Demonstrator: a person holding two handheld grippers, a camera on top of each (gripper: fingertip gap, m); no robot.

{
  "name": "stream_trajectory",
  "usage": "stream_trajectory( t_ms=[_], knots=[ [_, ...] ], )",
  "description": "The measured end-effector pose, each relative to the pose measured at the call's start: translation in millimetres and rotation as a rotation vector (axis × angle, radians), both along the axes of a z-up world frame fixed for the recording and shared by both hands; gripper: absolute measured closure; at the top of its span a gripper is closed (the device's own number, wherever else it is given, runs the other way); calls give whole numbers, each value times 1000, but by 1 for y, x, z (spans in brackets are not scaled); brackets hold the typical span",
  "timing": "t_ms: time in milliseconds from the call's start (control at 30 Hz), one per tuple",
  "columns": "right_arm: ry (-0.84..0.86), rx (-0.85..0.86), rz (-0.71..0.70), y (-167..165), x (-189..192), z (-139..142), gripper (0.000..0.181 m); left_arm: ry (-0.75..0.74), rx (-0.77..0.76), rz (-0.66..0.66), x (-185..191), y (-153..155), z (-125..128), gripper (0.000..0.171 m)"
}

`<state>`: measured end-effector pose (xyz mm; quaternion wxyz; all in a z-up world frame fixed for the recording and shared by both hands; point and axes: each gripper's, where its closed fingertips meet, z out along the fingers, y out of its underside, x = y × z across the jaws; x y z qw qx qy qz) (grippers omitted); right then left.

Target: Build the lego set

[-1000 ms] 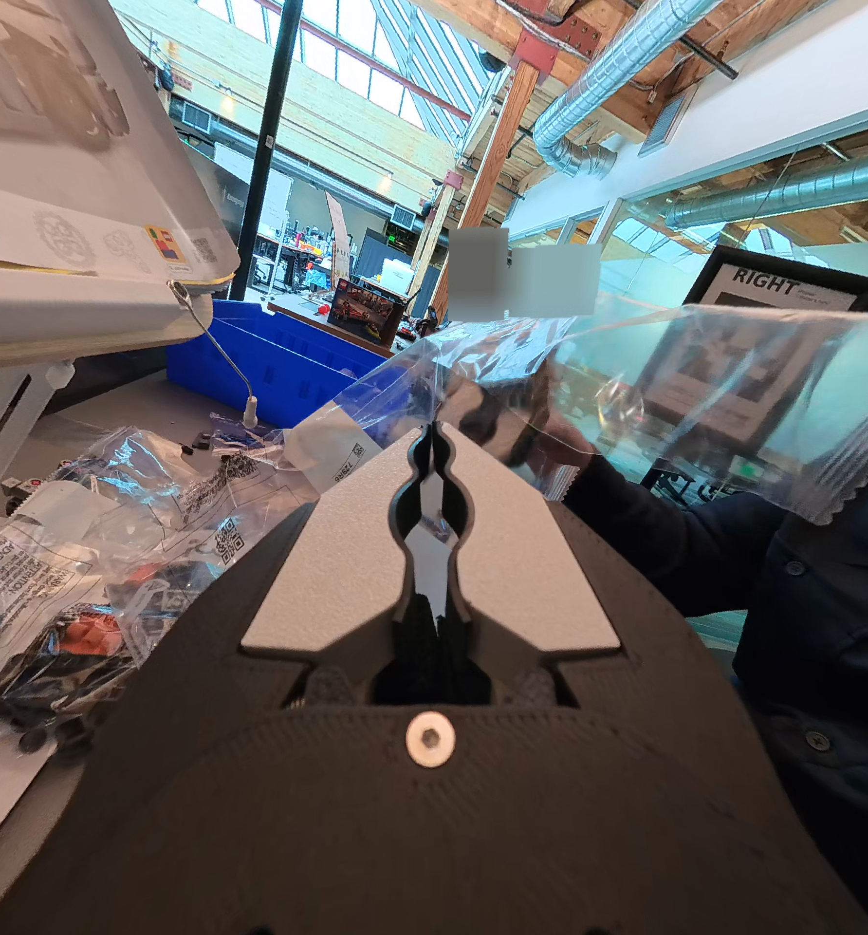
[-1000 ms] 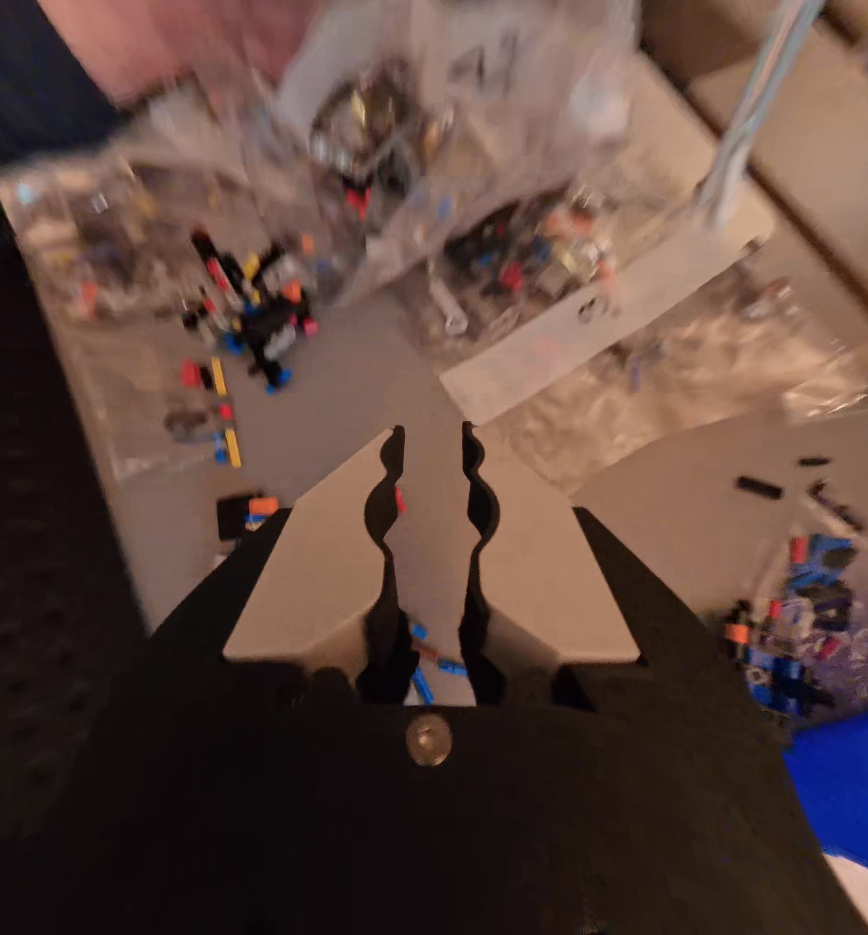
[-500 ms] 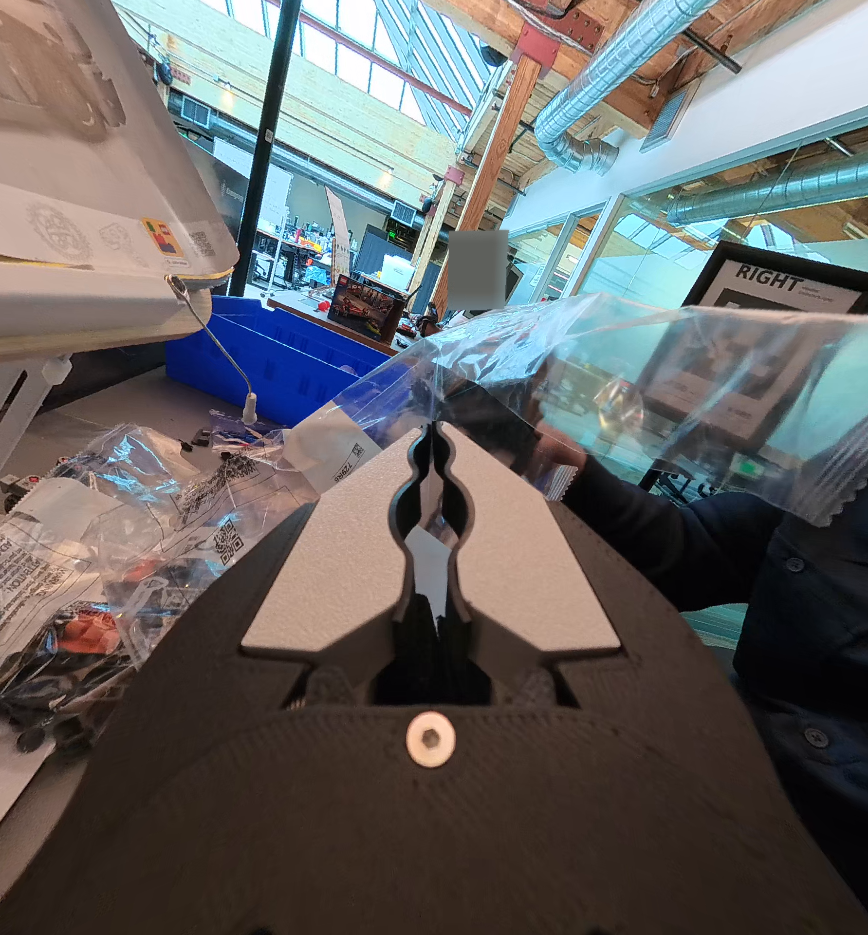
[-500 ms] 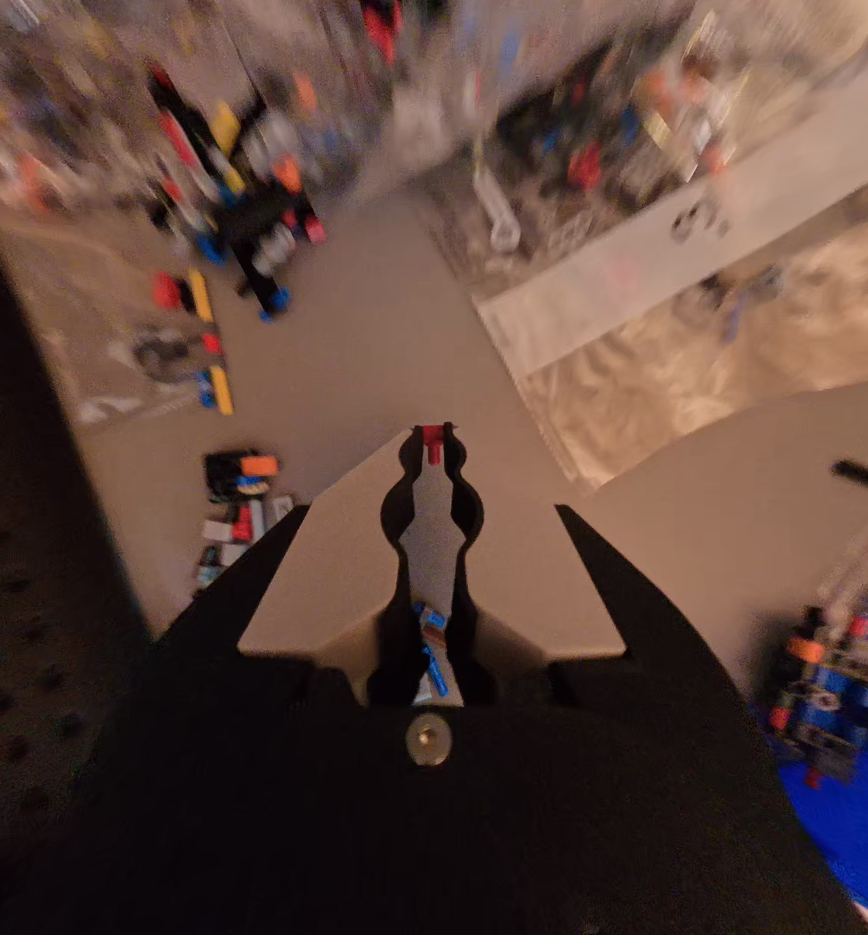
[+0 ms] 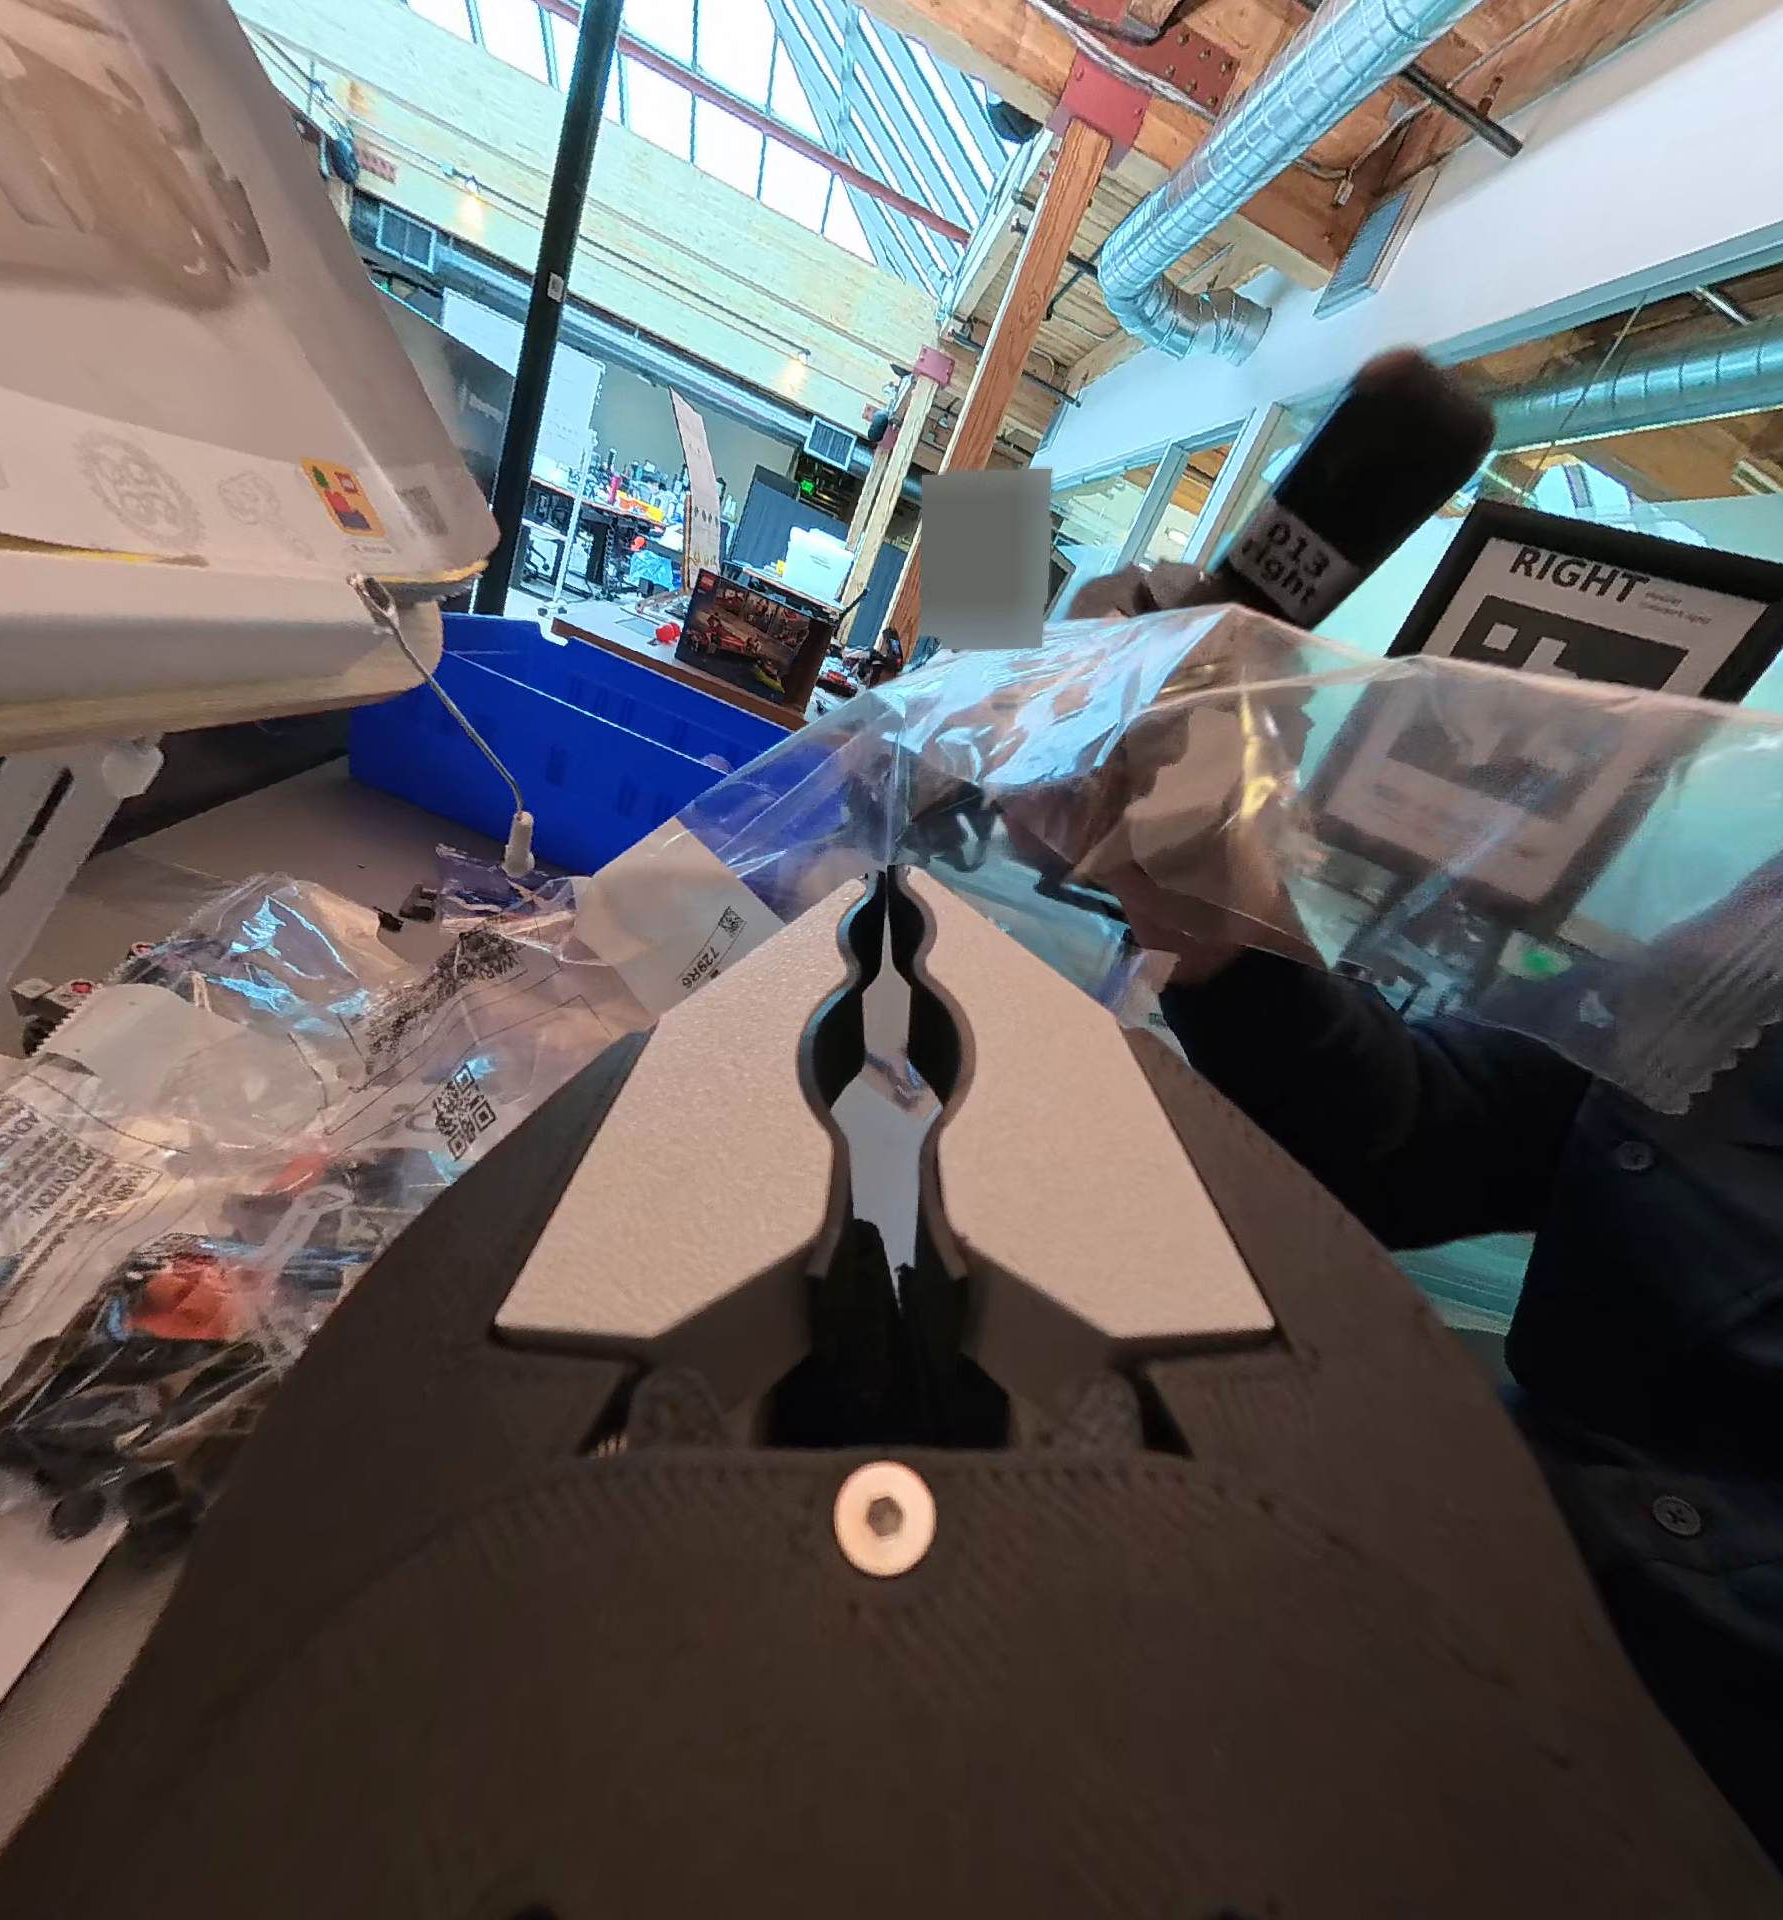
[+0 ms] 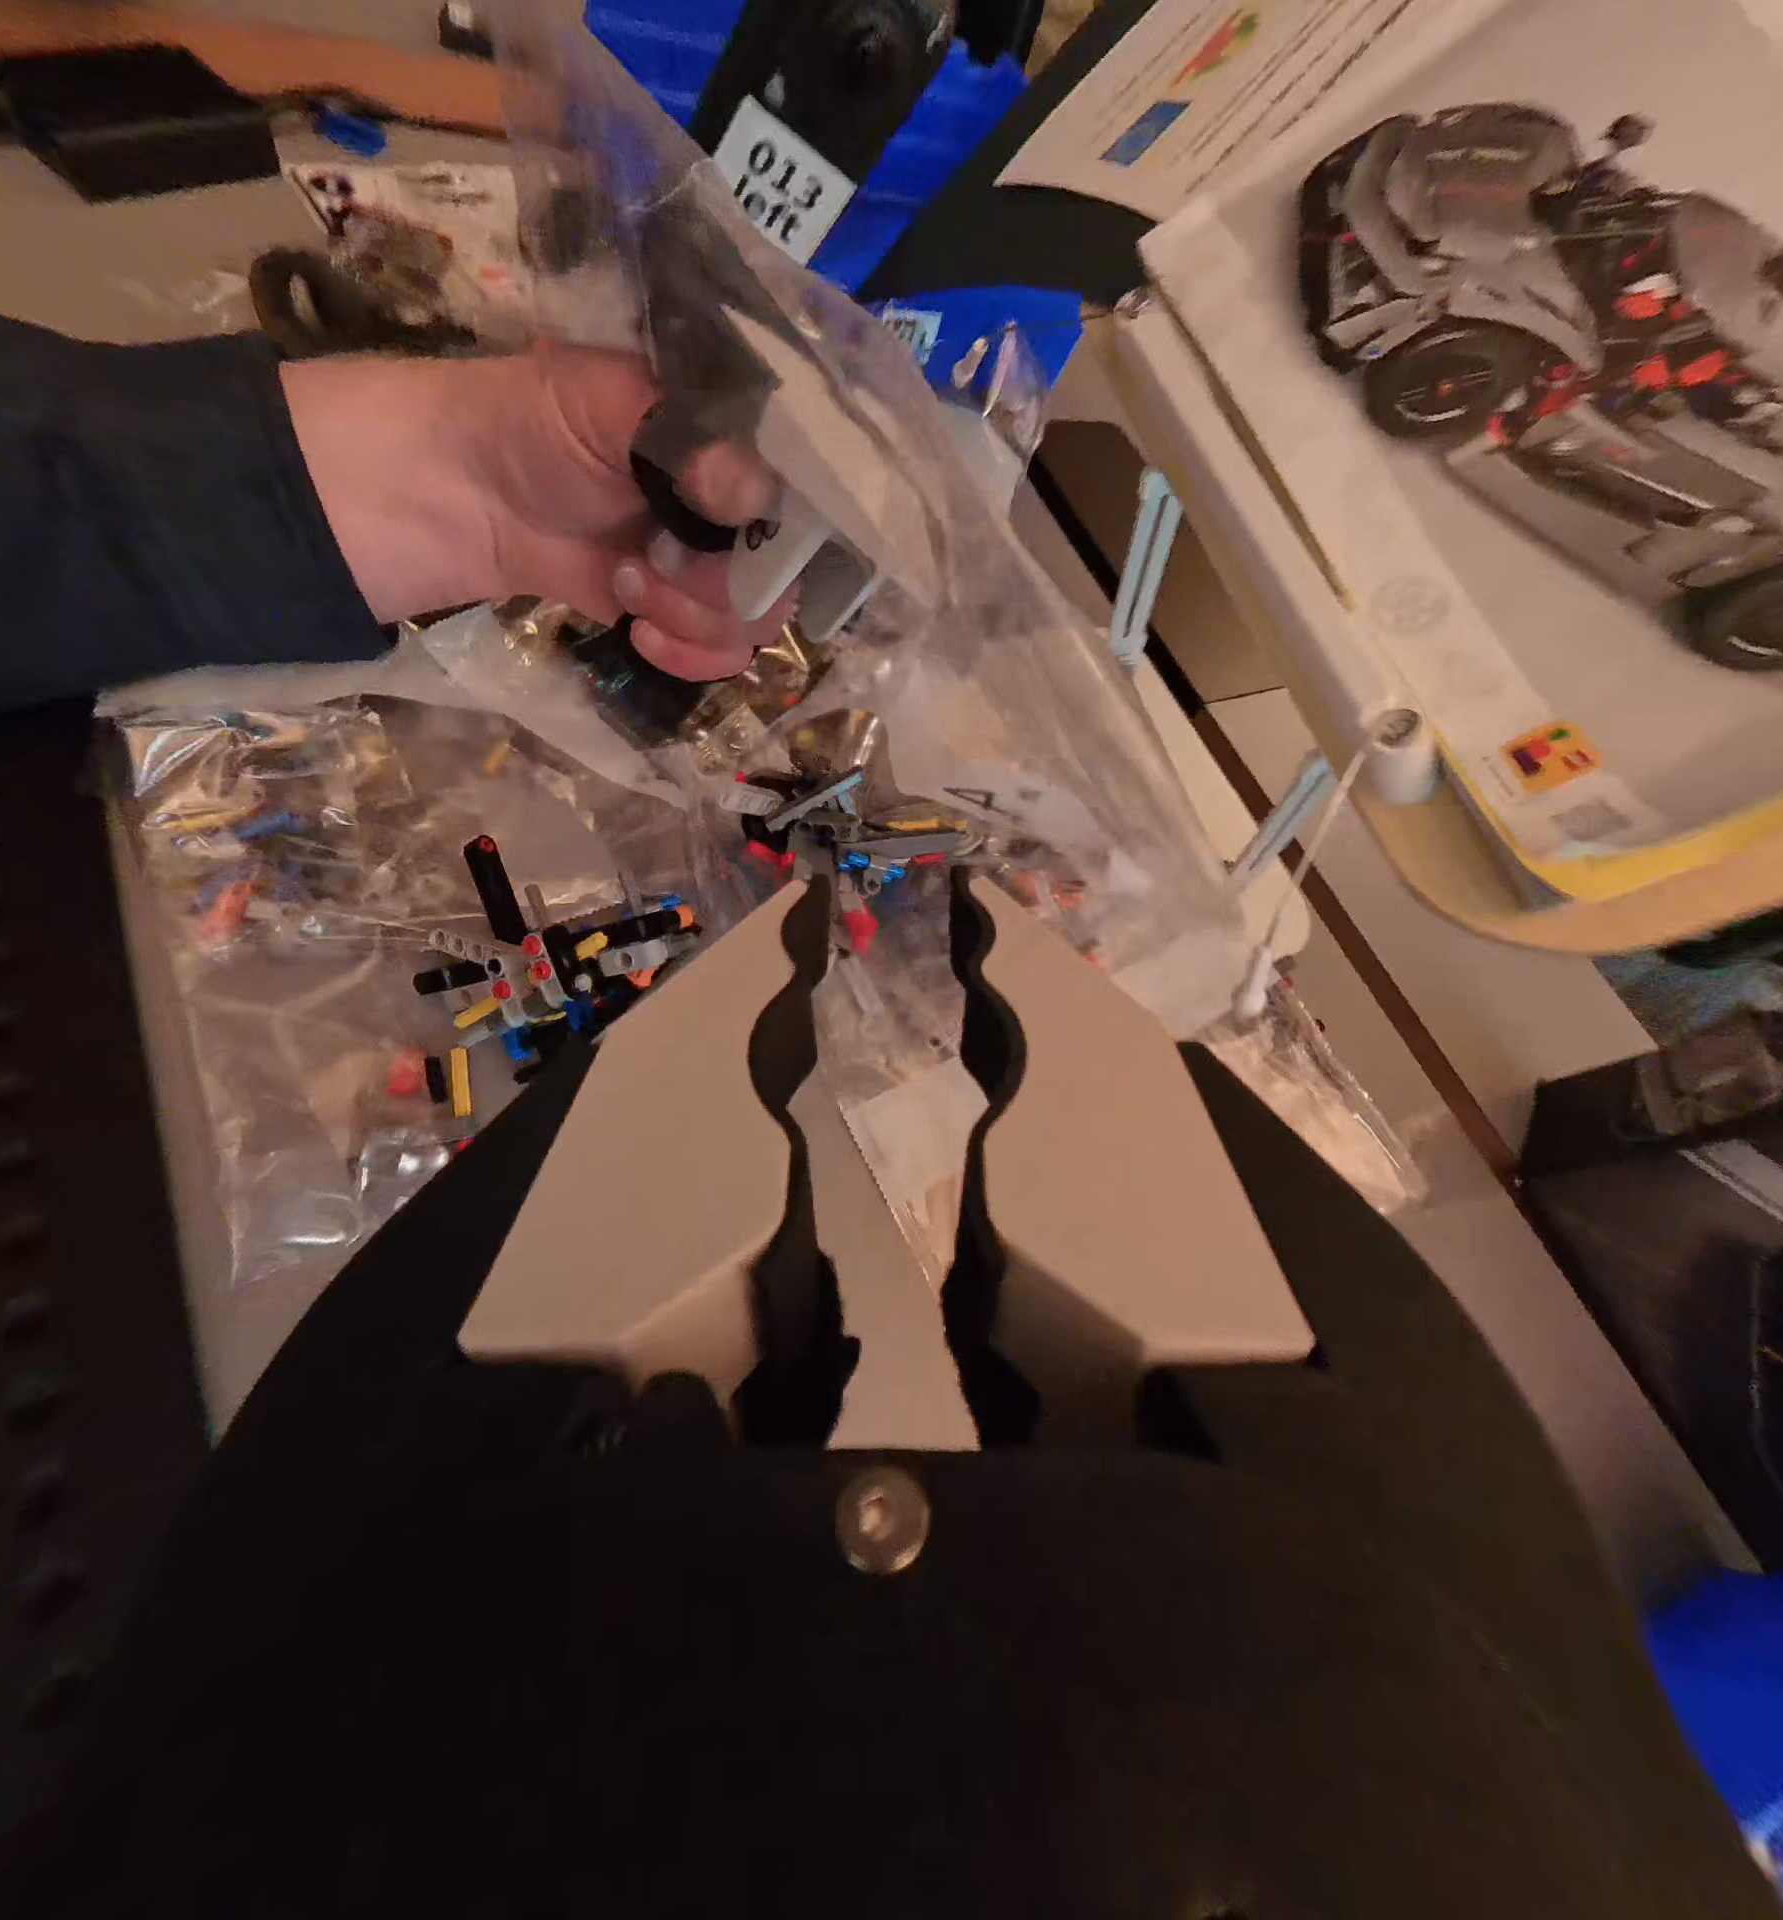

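the left gripper, with its pale grey fingers on a black printed body, is pinching the edge of a clear, crinkled plastic bag at its tips, jaws closed together on the film, and the bag is spreading out toward two o'clock in the left wrist view. the right gripper is hanging above the grey table with its fingers apart and nothing between them. just past its tips, at twelve o'clock, a small cluster of grey, blue and red lego pieces is lying inside clear packaging, and at ten o'clock a loose heap of black, yellow and red lego pieces is sitting on more bags. farther off at eleven o'clock a person's hand is gripping the other gripper's handle behind the lifted bag. at two o'clock a white instruction booklet showing a grey car is resting tilted on a stand, and a blue plastic bin is standing well beyond.
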<state>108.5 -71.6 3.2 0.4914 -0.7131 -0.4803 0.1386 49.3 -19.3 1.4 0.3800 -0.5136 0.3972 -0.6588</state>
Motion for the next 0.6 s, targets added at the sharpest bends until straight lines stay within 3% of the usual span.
stream_trajectory(
  t_ms=[100, 233, 333, 500, 600],
  knots=[
    [54, -87, 9, -21, 24, -11, 162, -5, -6, -1, 0, 1, 0, 171],
    [-141, -361, 4, -54, 60, -93, 157, 0, -5, -7, 2, 0, -1, 171],
    [-238, -465, 17, -78, 75, -131, 157, 0, -4, -4, 2, -1, -1, 171],
    [-307, -564, 8, -95, 93, -161, 159, 4, -6, -2, 2, -1, -2, 171],
    [-360, -594, 17, -101, 98, -174, 175, 9, -6, -4, 3, -1, -4, 171]
  ],
)
